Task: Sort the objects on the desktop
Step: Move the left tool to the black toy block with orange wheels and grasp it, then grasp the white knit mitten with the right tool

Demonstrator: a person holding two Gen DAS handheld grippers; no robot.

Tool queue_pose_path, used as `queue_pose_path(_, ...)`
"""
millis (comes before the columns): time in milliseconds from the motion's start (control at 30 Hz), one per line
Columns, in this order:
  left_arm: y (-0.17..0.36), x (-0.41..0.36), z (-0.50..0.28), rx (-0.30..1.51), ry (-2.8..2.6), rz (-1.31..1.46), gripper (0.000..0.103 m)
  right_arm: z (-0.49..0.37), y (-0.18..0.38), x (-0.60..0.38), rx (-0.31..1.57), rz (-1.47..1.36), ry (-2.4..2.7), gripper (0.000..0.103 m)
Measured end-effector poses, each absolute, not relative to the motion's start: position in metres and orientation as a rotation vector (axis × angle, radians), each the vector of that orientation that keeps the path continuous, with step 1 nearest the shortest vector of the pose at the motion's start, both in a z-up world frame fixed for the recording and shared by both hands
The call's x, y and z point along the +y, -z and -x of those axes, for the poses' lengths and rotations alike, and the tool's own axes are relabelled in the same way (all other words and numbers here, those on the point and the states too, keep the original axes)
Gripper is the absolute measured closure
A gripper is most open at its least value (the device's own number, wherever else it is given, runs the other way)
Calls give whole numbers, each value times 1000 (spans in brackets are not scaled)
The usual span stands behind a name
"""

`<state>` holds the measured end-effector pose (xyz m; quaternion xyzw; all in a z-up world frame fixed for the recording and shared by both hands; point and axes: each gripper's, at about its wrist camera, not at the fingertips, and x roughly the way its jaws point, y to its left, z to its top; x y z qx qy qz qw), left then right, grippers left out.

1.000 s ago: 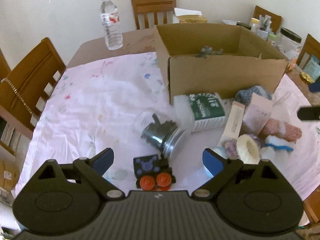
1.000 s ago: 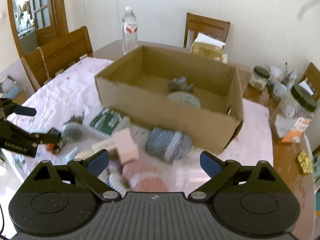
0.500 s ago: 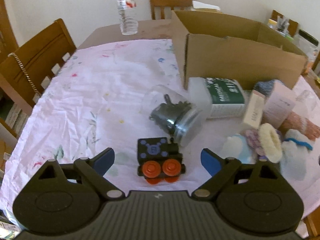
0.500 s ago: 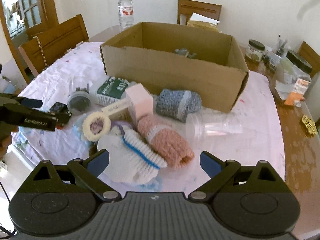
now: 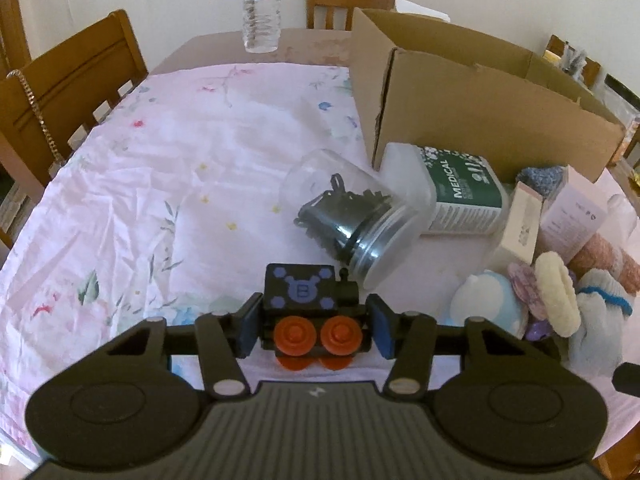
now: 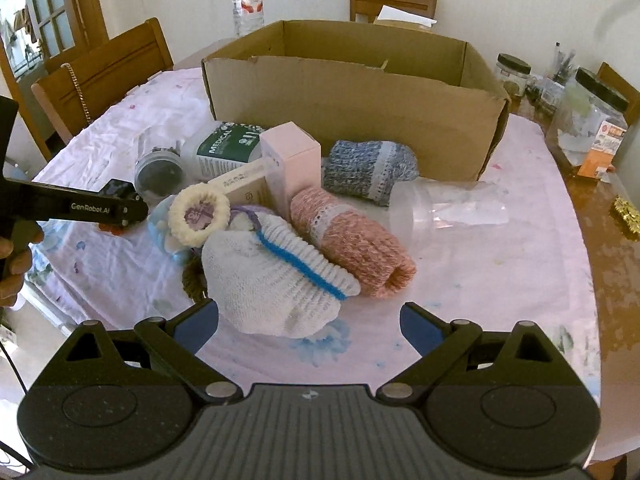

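Observation:
My left gripper (image 5: 313, 330) is shut on a black toy train (image 5: 310, 306) with orange wheels, low over the pink tablecloth; its blue pads press both sides. The train also shows in the right wrist view (image 6: 118, 191) beside the left gripper's arm. My right gripper (image 6: 309, 326) is open and empty, just in front of a white knitted sock with a blue stripe (image 6: 276, 280). A pink sock (image 6: 352, 240), a grey-blue sock (image 6: 368, 170) and a cardboard box (image 6: 352, 92) lie beyond.
A clear jar of dark clips (image 5: 352, 216) lies on its side near the train. A green medical tub (image 5: 460, 196), pink carton (image 6: 290, 160), clear cup (image 6: 448, 210) and cream ring (image 6: 199, 214) crowd the table. A water bottle (image 5: 260, 4), chairs and jars (image 6: 588, 120) stand around.
My left gripper has moved forward and closed on the toy train. My right gripper has dropped closer to the white sock and stays open.

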<state>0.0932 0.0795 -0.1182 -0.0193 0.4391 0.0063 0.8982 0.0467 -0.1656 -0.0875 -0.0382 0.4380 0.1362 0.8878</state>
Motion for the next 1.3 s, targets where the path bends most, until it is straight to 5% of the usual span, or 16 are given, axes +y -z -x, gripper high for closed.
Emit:
queue_pose_path(600,118,80,-94,908,-9,36,49,-71,114,-155,923,-102,-321,4)
queue_pose_path(1300,107,89,-87,916,44,32,52,-59,95,-158,937,-38,-280,18)
